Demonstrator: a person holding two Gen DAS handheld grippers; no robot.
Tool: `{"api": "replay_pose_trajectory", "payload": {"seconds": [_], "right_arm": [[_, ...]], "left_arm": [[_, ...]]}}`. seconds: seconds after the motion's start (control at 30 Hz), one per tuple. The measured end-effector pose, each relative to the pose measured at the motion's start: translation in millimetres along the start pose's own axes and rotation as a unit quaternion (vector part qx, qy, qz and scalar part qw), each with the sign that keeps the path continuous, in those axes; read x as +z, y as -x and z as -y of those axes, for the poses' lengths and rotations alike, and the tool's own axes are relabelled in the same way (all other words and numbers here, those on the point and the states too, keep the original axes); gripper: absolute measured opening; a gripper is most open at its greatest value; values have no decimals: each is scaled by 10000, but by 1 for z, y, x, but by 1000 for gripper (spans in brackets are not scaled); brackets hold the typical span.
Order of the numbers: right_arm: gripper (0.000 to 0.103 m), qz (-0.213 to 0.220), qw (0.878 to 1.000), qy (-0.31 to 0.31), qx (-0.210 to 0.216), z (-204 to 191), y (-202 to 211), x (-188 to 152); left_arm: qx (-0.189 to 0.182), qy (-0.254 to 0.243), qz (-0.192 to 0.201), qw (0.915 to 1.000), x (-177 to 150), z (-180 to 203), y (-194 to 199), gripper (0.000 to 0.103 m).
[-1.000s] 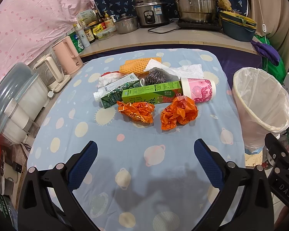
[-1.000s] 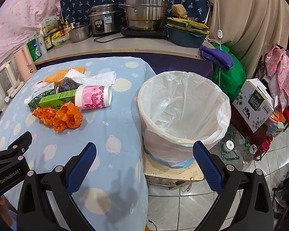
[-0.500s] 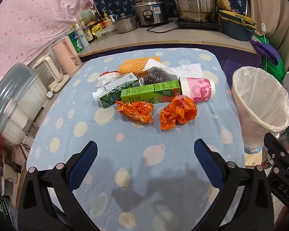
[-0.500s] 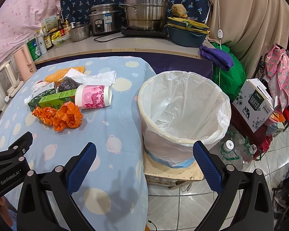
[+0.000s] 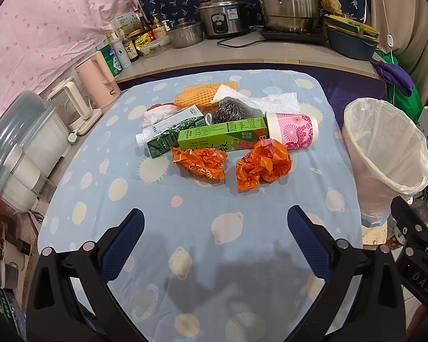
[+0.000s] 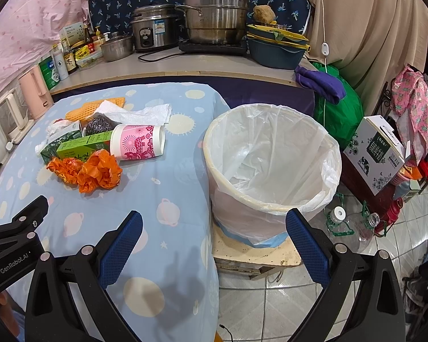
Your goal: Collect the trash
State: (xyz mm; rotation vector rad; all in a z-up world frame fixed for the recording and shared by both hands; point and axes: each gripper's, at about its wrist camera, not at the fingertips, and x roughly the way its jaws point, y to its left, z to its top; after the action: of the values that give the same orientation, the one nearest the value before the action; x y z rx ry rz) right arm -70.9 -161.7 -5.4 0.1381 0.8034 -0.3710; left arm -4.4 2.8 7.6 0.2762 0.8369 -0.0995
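While both tools (image 5: pixel 215 239) (image 6: pixel 214 239) spread, empty: cup (image 5: pixel 292 131) at 1 o'clock may roll off desk (image 5: pixel 185 228); wrappers (image 5: pixel 262 164) spring loose; bin (image 6: pixel 271 168) tips.

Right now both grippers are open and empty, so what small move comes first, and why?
Probably ease the left gripper forward over the nearer orange wrapper. It lies loose at the pile's front edge, nothing on it, and the lined bin stands open beside the table.

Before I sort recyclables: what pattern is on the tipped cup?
Pink floral print on a white cup; clearest in the right wrist view.
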Motion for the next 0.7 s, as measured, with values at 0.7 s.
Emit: {"api": "replay_pose_trajectory", "payload": {"seconds": [0.7], "right_arm": [[96, -16, 10000, 29, -20, 1, -2, -2]], "left_arm": [[-26, 13, -23, 10000, -4, 4, 0, 96]]}}
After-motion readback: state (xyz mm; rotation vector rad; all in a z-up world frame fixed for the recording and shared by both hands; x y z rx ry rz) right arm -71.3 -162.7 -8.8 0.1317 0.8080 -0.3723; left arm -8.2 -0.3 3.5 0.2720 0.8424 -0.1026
